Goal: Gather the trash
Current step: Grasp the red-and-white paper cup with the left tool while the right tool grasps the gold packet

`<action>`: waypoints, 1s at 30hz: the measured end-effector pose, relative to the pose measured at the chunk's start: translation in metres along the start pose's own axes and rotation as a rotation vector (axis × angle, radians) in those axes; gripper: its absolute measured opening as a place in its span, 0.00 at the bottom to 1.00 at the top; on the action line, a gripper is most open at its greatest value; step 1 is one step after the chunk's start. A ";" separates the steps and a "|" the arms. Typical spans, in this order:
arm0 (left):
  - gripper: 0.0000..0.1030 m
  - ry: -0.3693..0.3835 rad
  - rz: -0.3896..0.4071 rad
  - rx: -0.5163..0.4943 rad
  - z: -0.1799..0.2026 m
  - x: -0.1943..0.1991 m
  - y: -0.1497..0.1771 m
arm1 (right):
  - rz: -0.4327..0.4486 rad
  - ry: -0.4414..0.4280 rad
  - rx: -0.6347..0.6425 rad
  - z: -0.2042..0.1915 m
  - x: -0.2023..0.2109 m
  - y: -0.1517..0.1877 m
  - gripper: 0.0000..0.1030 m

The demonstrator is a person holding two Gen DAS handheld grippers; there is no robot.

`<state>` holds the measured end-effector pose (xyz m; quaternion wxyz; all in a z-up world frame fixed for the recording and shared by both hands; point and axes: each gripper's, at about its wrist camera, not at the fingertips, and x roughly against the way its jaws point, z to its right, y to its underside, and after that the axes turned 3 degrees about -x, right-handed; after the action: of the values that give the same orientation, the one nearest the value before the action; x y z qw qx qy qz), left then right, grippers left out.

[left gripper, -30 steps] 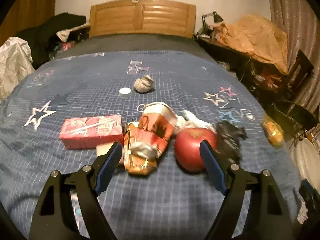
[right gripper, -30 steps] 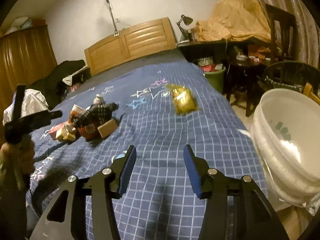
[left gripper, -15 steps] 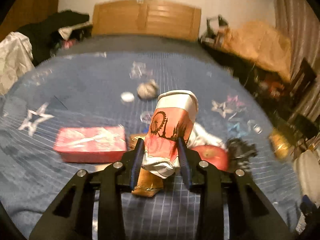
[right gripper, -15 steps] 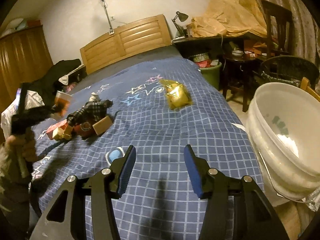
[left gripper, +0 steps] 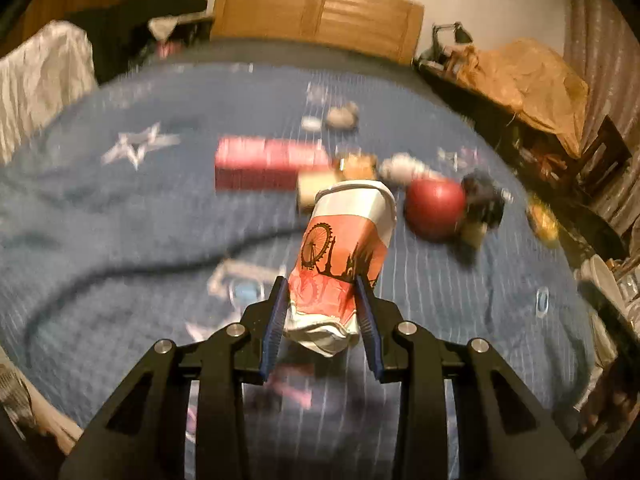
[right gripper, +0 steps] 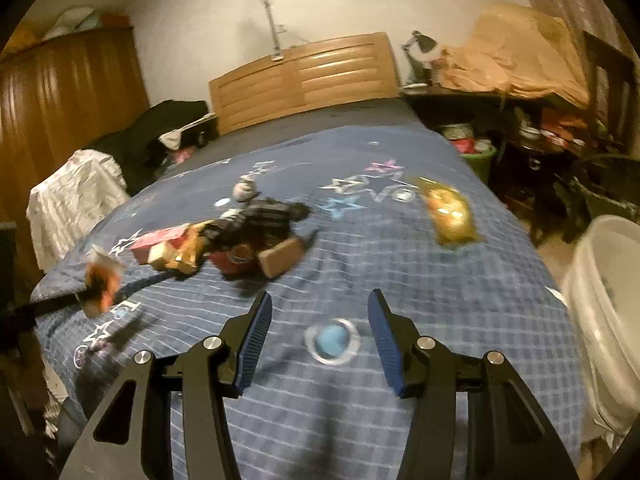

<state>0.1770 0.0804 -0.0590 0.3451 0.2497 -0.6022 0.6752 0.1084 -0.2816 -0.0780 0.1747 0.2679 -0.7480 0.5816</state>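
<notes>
One crushed paper cup [left gripper: 347, 248] clamped in left hand-held gripper [left gripper: 323, 314]; right hand-held gripper [right gripper: 318, 330] released, empty.

We see a dim bedroom with a pale wall [right gripper: 192, 40]. A bed [right gripper: 400, 272] under a blue checked star cover meets a slatted wooden headboard [right gripper: 304, 76]. A wooden wardrobe [right gripper: 68, 92] stands left; a desk lamp [right gripper: 420, 46] and cluttered dark desk [right gripper: 480, 100] right, curtains [left gripper: 600, 40] beyond.
</notes>
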 end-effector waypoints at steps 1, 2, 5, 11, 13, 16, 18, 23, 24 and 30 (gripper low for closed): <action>0.32 0.000 -0.011 0.000 0.000 -0.003 0.004 | -0.001 -0.009 0.009 -0.006 -0.003 -0.003 0.50; 0.32 -0.002 -0.023 0.000 -0.001 -0.006 0.008 | -0.001 -0.022 0.018 -0.013 -0.007 -0.007 0.50; 0.32 0.000 -0.040 0.004 -0.004 -0.015 0.013 | -0.003 -0.055 0.032 -0.033 -0.019 -0.017 0.50; 0.44 0.014 -0.064 0.067 -0.025 -0.036 0.028 | -0.028 -0.107 0.009 -0.072 -0.054 -0.041 0.54; 0.44 0.036 -0.054 0.081 -0.030 -0.036 0.029 | -0.034 -0.147 0.037 -0.094 -0.061 -0.045 0.54; 0.40 0.051 -0.033 0.078 -0.035 -0.033 0.029 | -0.035 -0.206 0.115 -0.131 -0.069 -0.047 0.54; 0.40 0.053 -0.023 0.097 -0.043 -0.029 0.029 | -0.065 -0.247 0.168 -0.158 -0.080 -0.047 0.54; 0.40 0.044 -0.014 0.142 -0.067 -0.023 0.030 | -0.149 -0.210 0.286 -0.202 -0.134 -0.040 0.53; 0.40 0.046 -0.013 0.147 -0.070 -0.023 0.030 | -0.163 -0.188 0.299 -0.207 -0.149 -0.040 0.53; 0.41 0.087 -0.012 0.168 -0.082 -0.026 0.033 | -0.252 -0.137 0.318 -0.218 -0.213 -0.042 0.45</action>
<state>0.1751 0.1562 -0.1120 0.3526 0.2518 -0.5263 0.7316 0.2924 -0.0371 -0.1104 0.1501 0.4223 -0.6176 0.6463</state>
